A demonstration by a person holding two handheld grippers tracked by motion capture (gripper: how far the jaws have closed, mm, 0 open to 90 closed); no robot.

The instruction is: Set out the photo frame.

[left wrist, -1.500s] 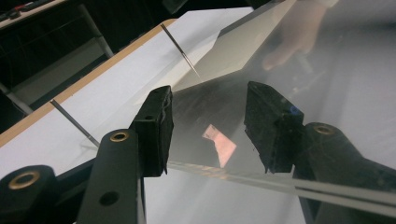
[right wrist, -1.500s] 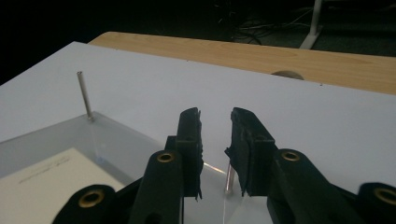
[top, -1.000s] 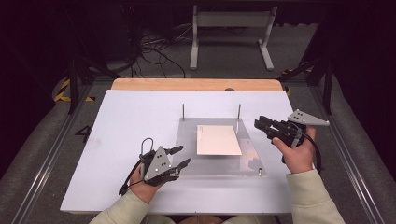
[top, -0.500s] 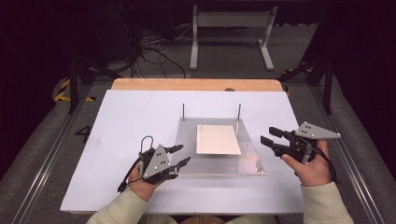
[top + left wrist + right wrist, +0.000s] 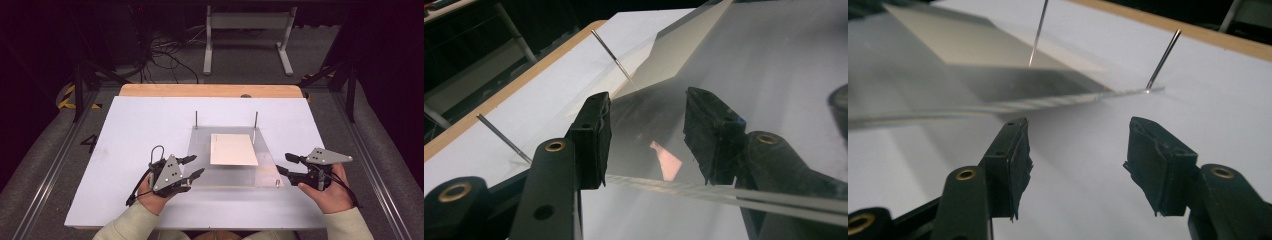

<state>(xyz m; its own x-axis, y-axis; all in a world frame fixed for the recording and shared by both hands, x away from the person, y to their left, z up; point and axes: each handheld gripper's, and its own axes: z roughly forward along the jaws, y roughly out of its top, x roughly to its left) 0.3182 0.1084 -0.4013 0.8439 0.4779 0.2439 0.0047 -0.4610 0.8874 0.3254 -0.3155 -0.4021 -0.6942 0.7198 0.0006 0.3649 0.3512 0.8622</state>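
Paper lies flat on the clear acrylic plate, toward the plate's far half and between the two thin upright pins that stand at its far corners; a short peg rises at the plate's near right corner. Compared with a second ago, the right gripper has drawn back from over the plate's right edge toward the person and sunk lower, and its jaws have just been opening; in the right gripper view they stand wide with nothing between the pads, the plate's edge lying beyond their tips. That reads as a release (the sheet sits squarely where it did, so it looks placed rather than dropped), and the right hand's part in this step seems done. The left gripper has kept its post at the plate's near left edge, jaws about half spread; in the left gripper view the plate's near edge crosses in front of both pads, yet whether they press on it I cannot tell, and no grip shows. Any further work would likely start from the sheet on the white table.
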